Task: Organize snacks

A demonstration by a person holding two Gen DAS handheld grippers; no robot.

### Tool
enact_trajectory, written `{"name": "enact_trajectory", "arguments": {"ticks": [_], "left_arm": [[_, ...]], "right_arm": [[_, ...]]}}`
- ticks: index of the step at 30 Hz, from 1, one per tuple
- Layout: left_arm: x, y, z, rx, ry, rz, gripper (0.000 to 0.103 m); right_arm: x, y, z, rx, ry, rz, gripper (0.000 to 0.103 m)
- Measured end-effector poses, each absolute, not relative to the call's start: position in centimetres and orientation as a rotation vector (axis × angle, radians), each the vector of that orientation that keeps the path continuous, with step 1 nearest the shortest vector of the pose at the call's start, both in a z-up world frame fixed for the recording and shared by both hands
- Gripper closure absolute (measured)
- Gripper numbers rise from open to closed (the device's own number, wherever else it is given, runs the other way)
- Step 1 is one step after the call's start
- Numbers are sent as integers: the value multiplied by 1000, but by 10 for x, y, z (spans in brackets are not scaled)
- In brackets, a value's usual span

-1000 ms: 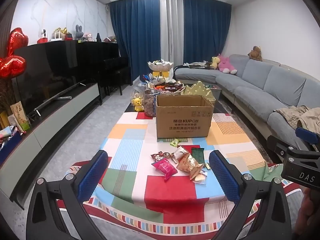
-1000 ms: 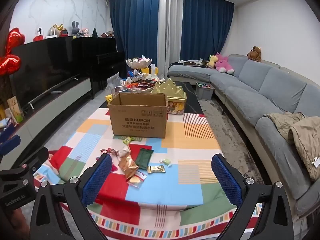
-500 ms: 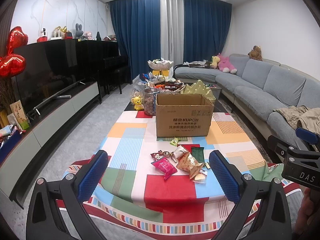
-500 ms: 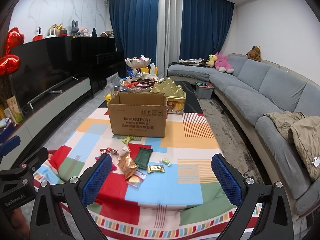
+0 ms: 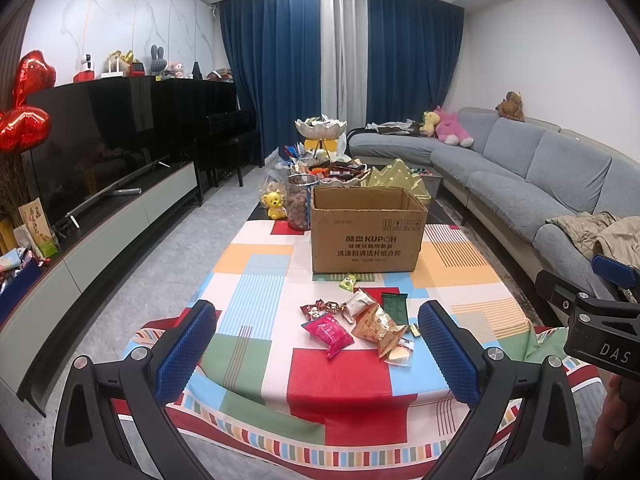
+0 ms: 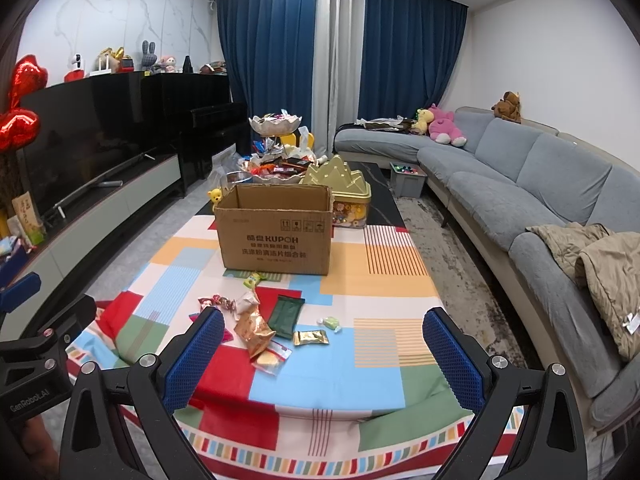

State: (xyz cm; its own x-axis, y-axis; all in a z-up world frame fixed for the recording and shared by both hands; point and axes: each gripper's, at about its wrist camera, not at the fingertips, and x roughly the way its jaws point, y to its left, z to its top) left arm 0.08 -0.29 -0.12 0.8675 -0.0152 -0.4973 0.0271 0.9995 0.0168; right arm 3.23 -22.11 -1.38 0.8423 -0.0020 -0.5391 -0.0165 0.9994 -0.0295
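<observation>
Nearest me, my left gripper (image 5: 318,340) and right gripper (image 6: 323,350) both hang spread and empty short of the table's near edge; against a second ago, hardly anything differs but a slight drift in framing, so I judge sorting hasn't begun. Beyond them the snacks lie loose on the patchwork tablecloth (image 5: 340,384): a pink packet (image 5: 328,331), a gold pouch (image 6: 253,330), a dark green wrapper (image 6: 286,316). Farther back stands the open cardboard box (image 5: 367,236), well apart.

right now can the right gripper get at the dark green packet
Probably yes: the right gripper is open and empty, and the dark green packet lies flat with its top uncovered, only the gold crinkled packet beside it.
</observation>
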Motion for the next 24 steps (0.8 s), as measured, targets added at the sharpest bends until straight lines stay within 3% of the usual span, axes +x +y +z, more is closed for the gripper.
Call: {"name": "enact_trajectory", "arguments": {"ticks": [24], "left_arm": [[2,-2,-4,20,524,-22,0]], "right_arm": [[33,-224,-14,-34,571,5,2]]}}
